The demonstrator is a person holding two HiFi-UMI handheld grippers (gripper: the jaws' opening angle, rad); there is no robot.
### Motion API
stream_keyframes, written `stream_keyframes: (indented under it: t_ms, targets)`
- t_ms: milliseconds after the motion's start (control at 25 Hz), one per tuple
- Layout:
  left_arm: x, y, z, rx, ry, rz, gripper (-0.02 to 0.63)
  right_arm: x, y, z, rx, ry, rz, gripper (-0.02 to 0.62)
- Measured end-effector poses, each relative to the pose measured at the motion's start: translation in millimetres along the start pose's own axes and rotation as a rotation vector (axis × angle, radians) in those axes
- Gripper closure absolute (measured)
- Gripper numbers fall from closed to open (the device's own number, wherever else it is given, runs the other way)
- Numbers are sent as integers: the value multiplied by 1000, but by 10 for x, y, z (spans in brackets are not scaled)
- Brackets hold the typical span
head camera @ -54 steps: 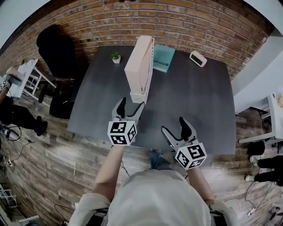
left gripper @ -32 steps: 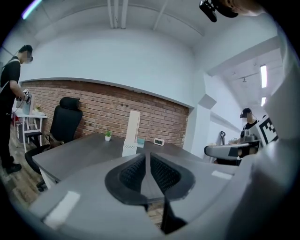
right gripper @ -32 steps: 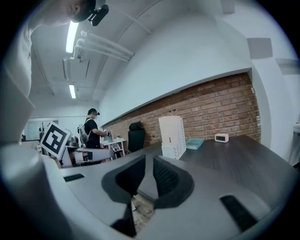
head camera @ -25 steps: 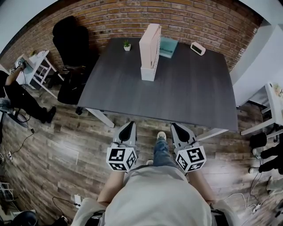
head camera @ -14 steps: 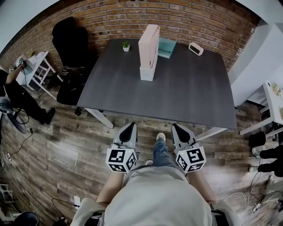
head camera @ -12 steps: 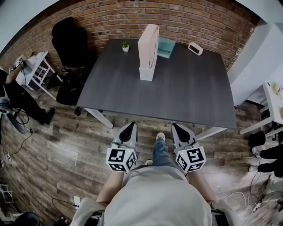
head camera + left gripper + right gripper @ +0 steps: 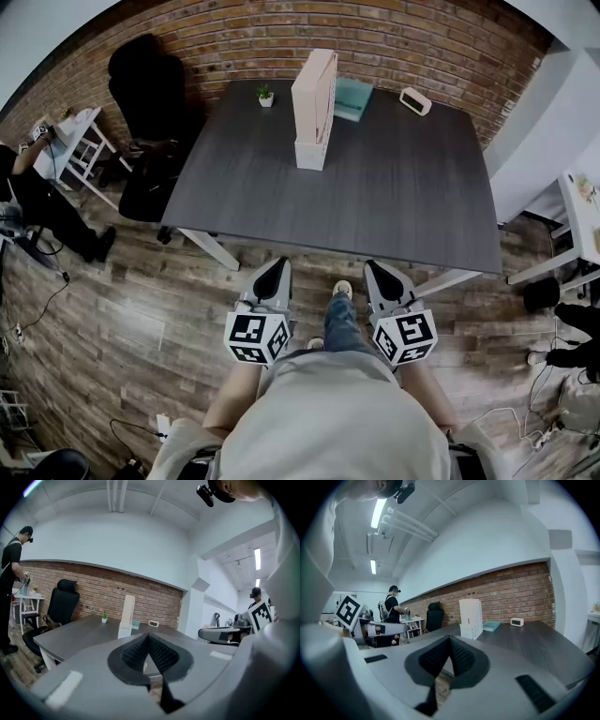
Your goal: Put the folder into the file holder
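nothing here is giving me words, brands or numbers i can read. the only printed signs are the black-and-white square patterns showing on the left cube (image 7: 255, 337) of the left gripper (image 7: 272, 272) and the right cube (image 7: 403, 337) of the right gripper (image 7: 382, 274); they are carrying blocks, not letters. the small clock (image 7: 413, 100), sitting at about one o'clock on the table (image 7: 375, 206), is showing a face too tiny to read.

The desk (image 7: 394, 197) is dark charcoal with faint grain. The file holder (image 7: 313, 94) is pale cream, perhaps pinkish; the folder (image 7: 353, 98) teal. The wall (image 7: 422, 42) is red-brown brick, the floor (image 7: 141, 300) brown planks. The left gripper (image 7: 272, 272) and right gripper (image 7: 382, 274) are grey, their markers black-and-white squares.
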State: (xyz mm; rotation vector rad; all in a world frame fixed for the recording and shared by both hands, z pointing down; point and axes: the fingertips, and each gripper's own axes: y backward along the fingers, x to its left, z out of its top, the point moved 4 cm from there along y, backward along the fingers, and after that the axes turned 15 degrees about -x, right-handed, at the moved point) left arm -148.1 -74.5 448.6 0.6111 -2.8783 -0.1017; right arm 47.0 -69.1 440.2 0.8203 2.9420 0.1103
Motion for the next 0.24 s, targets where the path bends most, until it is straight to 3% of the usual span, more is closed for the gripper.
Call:
stream_keyframes:
  t_ms: [240]
  targets:
    - [-7, -19, -41, 12, 3, 5, 595, -36, -7, -29, 0, -3, 1, 594]
